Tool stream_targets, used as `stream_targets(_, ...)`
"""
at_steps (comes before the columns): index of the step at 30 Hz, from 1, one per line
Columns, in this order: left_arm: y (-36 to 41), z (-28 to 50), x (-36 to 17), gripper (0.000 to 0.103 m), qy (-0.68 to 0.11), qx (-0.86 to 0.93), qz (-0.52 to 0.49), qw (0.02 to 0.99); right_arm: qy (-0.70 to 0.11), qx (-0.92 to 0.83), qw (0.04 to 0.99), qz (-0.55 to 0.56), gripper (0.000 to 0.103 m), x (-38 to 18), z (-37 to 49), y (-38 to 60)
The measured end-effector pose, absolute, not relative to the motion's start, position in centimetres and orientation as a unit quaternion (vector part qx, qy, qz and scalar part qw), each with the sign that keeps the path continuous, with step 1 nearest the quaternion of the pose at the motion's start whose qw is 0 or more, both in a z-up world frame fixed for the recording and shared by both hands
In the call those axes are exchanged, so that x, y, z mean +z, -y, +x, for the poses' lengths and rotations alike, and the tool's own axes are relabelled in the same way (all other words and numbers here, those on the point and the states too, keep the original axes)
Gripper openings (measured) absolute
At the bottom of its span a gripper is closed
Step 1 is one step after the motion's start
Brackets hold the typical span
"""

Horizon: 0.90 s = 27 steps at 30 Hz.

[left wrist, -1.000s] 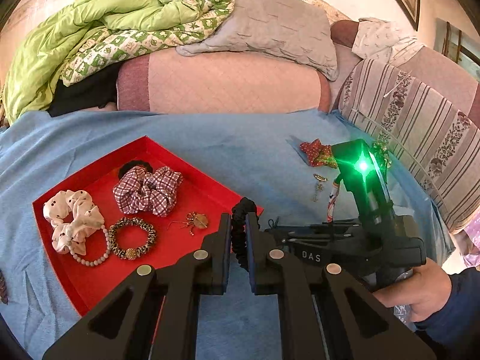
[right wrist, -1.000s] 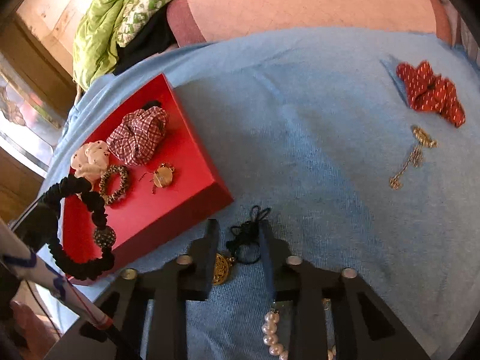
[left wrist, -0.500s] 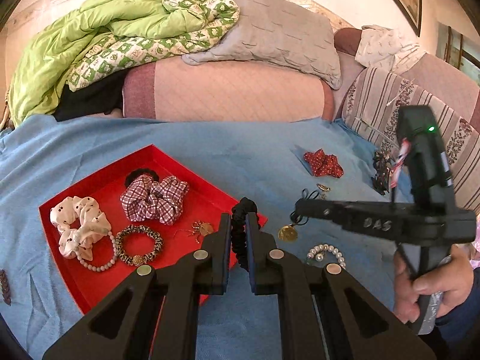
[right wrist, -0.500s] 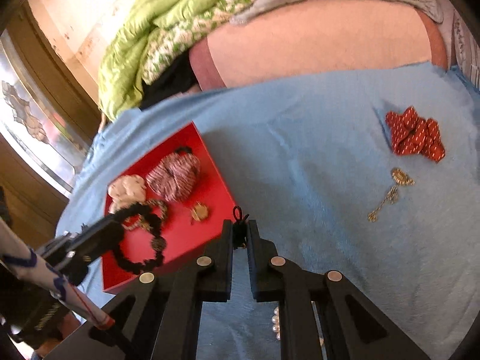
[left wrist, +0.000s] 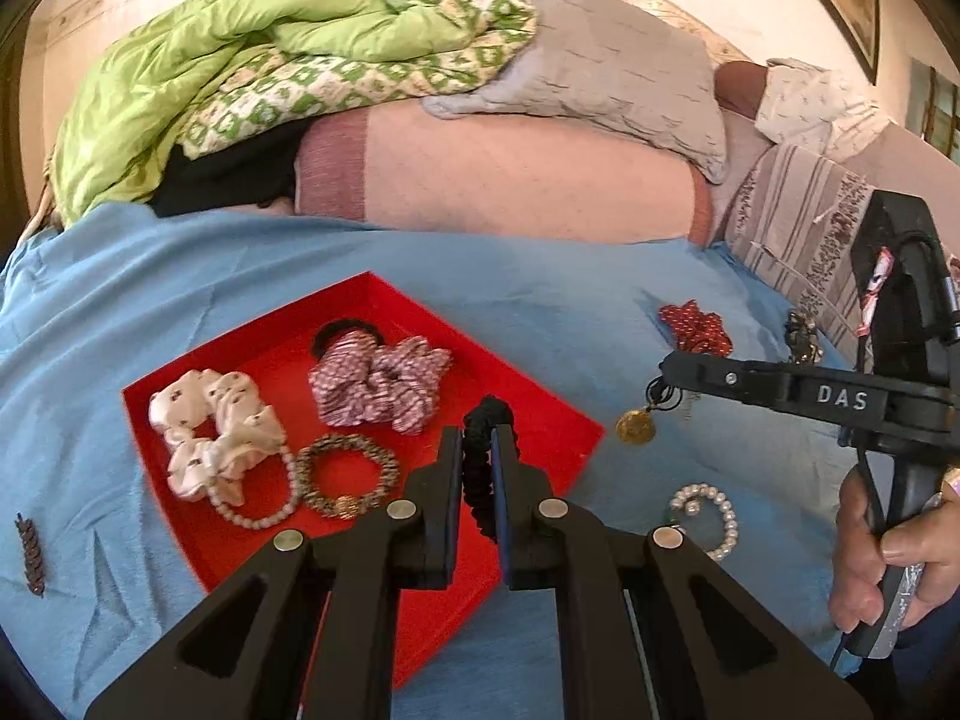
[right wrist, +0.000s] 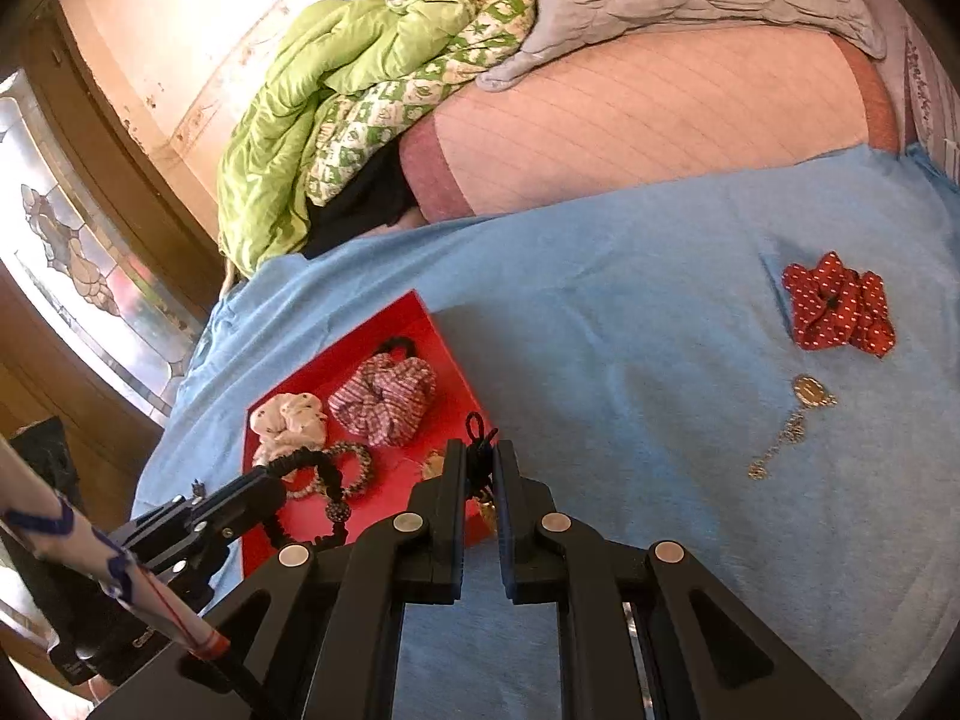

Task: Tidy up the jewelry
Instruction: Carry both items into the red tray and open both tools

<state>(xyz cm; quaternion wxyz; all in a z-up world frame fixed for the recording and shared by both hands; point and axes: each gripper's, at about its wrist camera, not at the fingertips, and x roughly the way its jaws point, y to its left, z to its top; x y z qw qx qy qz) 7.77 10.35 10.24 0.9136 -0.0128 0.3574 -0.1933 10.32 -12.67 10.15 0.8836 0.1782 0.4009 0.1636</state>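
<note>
At seven o'clock of the right gripper (right wrist: 478,468), clamped on the black-corded pendant (left wrist: 636,426), lies the red tray (right wrist: 441,324); over it the black bracelet (left wrist: 480,468) is pinched by the nearer left gripper (left wrist: 478,456).

Matt black plastic forms the left tool (left wrist: 478,450), with bright metal screw heads; the beaded black bracelet (left wrist: 480,480) between its pads looks dull. Beyond it, the red tray (left wrist: 414,306) is smooth, the plaid scrunchie (left wrist: 378,384) soft cloth; right of it, the gold pendant (left wrist: 636,427) shines, above a woven blue bedsheet (left wrist: 540,276)
</note>
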Motion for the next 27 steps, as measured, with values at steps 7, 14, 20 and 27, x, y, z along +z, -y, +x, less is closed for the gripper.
stream_targets(7, -12.4, 7.9, 9.8, 0.009, -0.367, -0.173, -0.014, 0.914, -0.402, 0.19, 0.879, 0.174, 0.01, 9.9, 10.5, 9.9)
stream_targets(14, -14.1, 8.7, 8.5, 0.009, -0.393, -0.147, -0.02, 0.908, -0.412, 0.214, 0.868, 0.175, 0.01, 9.1, 11.0, 7.6)
stream_targets(20, -15.4, 9.2, 7.5, 0.009, -0.414, -0.126, -0.028, 0.901, -0.428, 0.235, 0.856, 0.174, 0.01, 8.1, 11.3, 4.6)
stream_targets(27, -16.4, 9.4, 7.1, 0.009, -0.424, -0.111, -0.034, 0.898, -0.448, 0.247, 0.842, 0.172, 0.01, 6.4, 11.2, 2.7)
